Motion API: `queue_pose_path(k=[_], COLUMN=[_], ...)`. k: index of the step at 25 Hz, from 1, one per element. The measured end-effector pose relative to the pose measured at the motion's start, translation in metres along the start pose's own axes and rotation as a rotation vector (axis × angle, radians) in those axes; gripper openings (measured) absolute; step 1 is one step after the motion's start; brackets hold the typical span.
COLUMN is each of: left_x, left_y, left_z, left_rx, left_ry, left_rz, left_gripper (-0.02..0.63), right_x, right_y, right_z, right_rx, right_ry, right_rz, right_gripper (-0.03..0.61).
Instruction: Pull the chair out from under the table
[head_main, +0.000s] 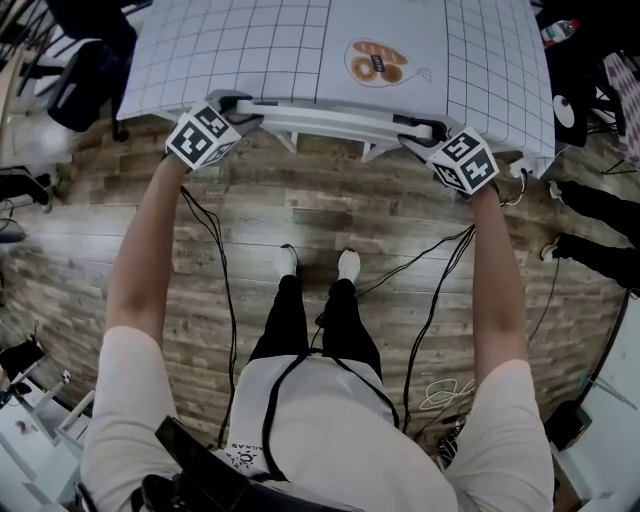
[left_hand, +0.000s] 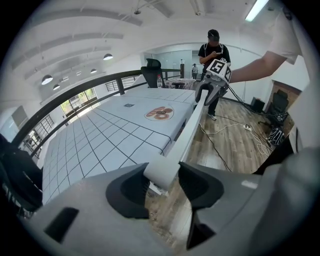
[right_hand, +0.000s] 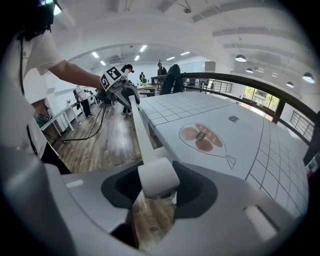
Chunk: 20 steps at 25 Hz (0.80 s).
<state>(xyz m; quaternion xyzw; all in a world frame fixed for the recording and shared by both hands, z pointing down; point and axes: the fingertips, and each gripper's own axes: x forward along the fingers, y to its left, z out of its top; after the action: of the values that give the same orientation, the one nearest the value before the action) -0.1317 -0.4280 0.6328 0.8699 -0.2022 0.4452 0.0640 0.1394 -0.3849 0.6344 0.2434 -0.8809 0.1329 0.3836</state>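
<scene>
Grasp stage, and by the look of it complete: nothing left now but the pull itself.

Nearest first. Clamped with the left gripper (left_hand: 165, 181) onto the left end of the back rail (left_hand: 186, 132), just off the near edge of the table (left_hand: 100, 145). Squeezing that white bar from both sides, roughly half closed. Same story with the right gripper (right_hand: 159, 187): locked onto the rail's right end, also just off the table's near edge, with nothing else caught in there.

From the head view, parked one at each upper corner of the chair (head_main: 330, 117). Tucked well under the table, that chair, showing only the rail and a sliver of frame past the cloth's near edge. Further in on the table, a printed picture of pastries (head_main: 377, 62), of no concern here.

Next, most likely: drawing straight back from the table, both sides together and level. Keeping the squeeze firm, so as not to slide off that smooth rail. Watching for skew on the plank floor (head_main: 300, 210), and for the cables (head_main: 225, 290) trailing back from the table.
</scene>
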Motion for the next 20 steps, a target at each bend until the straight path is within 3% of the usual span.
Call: queue_pose_path(k=[11, 20], left_x=[-0.016, -0.039], left_y=[-0.030, -0.080], left_z=[-0.014, -0.036], left_rx=[0.007, 0.011], left_ry=[0.019, 0.041], left_rz=[-0.024, -0.057], left_gripper=[0.169, 0.166], right_x=[-0.008, -0.024], right_y=[0.028, 0.082], right_z=[-0.009, -0.028], right_rx=[-0.032, -0.034], right_ry=[0.051, 0.086], right_rz=[0.062, 0.104], right_gripper=[0.161, 0.160])
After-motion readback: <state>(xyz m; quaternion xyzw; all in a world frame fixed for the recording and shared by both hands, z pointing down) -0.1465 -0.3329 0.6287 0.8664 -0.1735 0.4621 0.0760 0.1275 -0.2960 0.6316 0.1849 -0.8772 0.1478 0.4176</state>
